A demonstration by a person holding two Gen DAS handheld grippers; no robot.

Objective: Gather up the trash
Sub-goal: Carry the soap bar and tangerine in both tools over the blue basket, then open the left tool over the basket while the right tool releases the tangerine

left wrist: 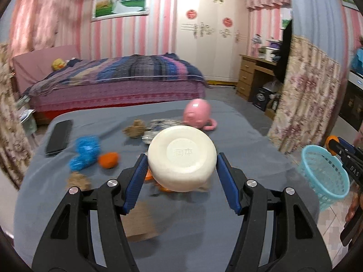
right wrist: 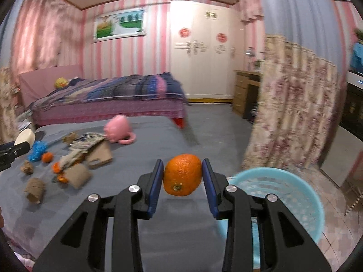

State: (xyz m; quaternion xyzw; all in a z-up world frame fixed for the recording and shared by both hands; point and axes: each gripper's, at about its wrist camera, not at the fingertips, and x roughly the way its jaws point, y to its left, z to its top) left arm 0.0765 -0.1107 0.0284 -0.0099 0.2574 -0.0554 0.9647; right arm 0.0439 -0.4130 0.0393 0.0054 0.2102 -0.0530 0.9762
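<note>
Now, both claws are loaded! The left claw (left wrist: 181,158) has its blue pads clamped on either side of a cream-white bowl (left wrist: 181,156), held tipped so its stamped base faces the camera, up above the grey-covered table (left wrist: 238,140). The right claw (right wrist: 182,176) is squeezing an orange (right wrist: 182,174), stem end down, lifted clear of the cloth near the table's right edge. Just beside that edge, off the table and lower down, sits the light-blue basket (right wrist: 295,195), with the orange close to its rim.

Back on the table, the litter is spread across the left half: cardboard tubes (right wrist: 34,190), a flat piece of brown cardboard (right wrist: 99,155), crumpled printed wrappers (right wrist: 88,139), blue crumpled stuff (right wrist: 37,151) and small orange peel bits (right wrist: 47,157). A pink octopus toy (right wrist: 118,129) lies toward the far edge, and a black case (left wrist: 59,138) rests by the far left corner.
</note>
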